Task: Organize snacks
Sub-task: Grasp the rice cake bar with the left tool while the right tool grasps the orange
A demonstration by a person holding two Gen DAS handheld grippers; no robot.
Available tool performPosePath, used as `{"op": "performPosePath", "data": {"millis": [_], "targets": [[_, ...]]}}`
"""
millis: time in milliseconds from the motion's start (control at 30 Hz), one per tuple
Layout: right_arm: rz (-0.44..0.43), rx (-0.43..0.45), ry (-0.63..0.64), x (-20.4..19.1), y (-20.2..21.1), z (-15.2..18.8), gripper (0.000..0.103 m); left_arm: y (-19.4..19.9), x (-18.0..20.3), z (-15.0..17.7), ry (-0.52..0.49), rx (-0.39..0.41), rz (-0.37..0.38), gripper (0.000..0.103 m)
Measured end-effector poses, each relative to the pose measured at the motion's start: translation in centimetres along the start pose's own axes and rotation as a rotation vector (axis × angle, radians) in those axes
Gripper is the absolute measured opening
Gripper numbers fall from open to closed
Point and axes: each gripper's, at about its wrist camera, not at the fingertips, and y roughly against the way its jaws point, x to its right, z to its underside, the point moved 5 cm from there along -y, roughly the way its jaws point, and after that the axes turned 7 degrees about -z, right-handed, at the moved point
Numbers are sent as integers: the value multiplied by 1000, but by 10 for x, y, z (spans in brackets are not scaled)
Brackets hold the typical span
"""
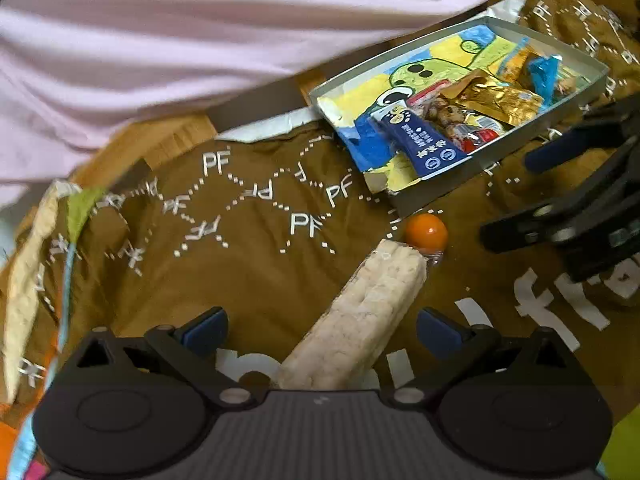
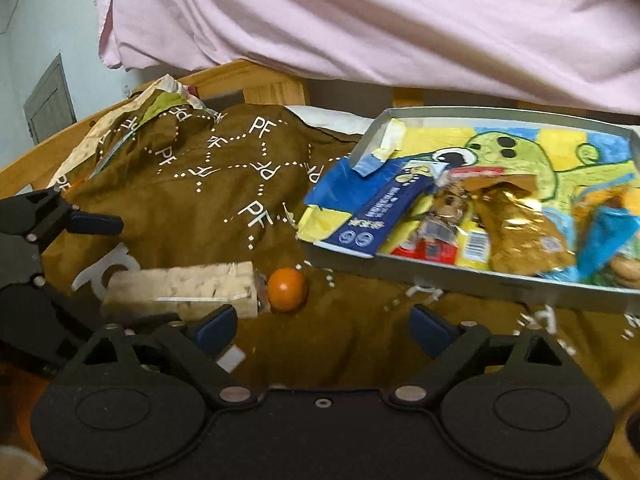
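A: Log, largest first. Pink bedding (image 2: 360, 20) fills the top of both views. Below it a brown cloth (image 1: 248, 272) printed with white "PF" marks and dotted lines covers the work surface; a wooden frame (image 2: 256, 80) shows behind it in the right wrist view.

B: Next down?

A: Shallow grey tray (image 2: 460, 274), resting on the brown cloth to the right. Its floor carries a drawing of a green creature on yellow and blue. Snacks are piled in its near part: a dark blue packet (image 2: 380, 216) overhanging the near rim, a gold foil bag (image 2: 516, 232) beside it, a light blue wrapper (image 2: 608, 236) further right, and red-and-yellow packs between them that I cannot read.

B: Loose items?

A: A pale rice-cake bar (image 1: 360, 312) in clear wrap lies on the cloth outside the tray, near its corner. A small orange ball-shaped thing (image 1: 425, 231) sits at the bar's far end, touching or just short of it; I cannot tell which.

B: Grippers?

A: Left gripper (image 1: 322, 326): jaws spread wide, blue pads on either side of the bar, clear gaps both sides, so no grip. The bar runs up between the fingers from the gripper body. Right gripper (image 2: 322, 326): also wide apart, nothing between the fingers, only cloth; it points at the stretch between the orange thing and the tray's near wall. The bar's end is just beside its left fingertip (image 2: 216, 326).
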Motion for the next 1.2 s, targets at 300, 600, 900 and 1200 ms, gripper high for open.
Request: {"op": "performPosePath", "data": {"millis": [300,600,900,1200], "targets": [[-38,-4,-60,2,-38,-10,67,-12,1,4,-1,-43,145,72],[-64,-16,-112,4,-56,-11,51,-15,1,4,27,-107,193,53],[-101,-27,-121,2,-57,-9,29,-12,4,5,52,-150,208,45],[-53,-8,-120,1,-26,-7,28,-8,-4,9,216,-203,221,41]]}}
